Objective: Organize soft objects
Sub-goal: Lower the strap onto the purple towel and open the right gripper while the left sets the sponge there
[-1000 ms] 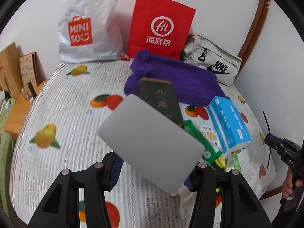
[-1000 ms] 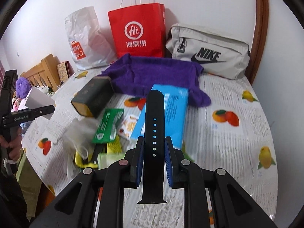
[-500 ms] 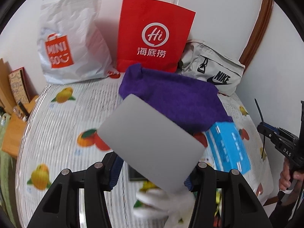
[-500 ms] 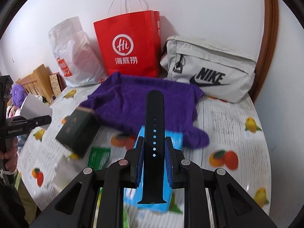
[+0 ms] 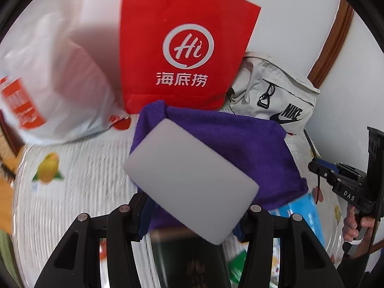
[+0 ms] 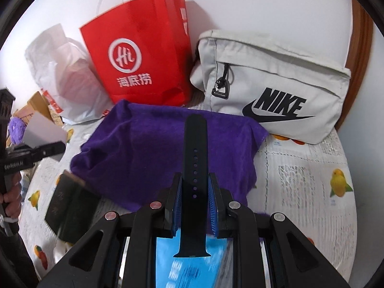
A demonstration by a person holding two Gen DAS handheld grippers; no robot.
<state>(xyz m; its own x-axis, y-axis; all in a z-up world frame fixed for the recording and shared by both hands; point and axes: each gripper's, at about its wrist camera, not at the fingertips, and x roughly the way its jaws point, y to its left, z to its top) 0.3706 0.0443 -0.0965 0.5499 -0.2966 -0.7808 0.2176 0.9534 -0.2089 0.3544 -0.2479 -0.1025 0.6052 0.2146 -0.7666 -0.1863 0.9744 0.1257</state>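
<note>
We hold the grey pad point(image 5: 192, 182) w/ the left gripper point(image 5: 194, 216), the black strap point(image 6: 195, 168) pinched in the right gripper point(image 6: 194, 204), both above the purple towel point(image 6: 148, 153). Risk: the strap may slip if the grip loosens.

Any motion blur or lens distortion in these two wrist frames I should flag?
Left wrist view: tablecloth and white plastic bag streaked with blur, grey pad in the left gripper sharp. Right wrist view: blue pack smeared, black strap in the right gripper crisp. Both bend strongly at the fisheye rim.
</note>
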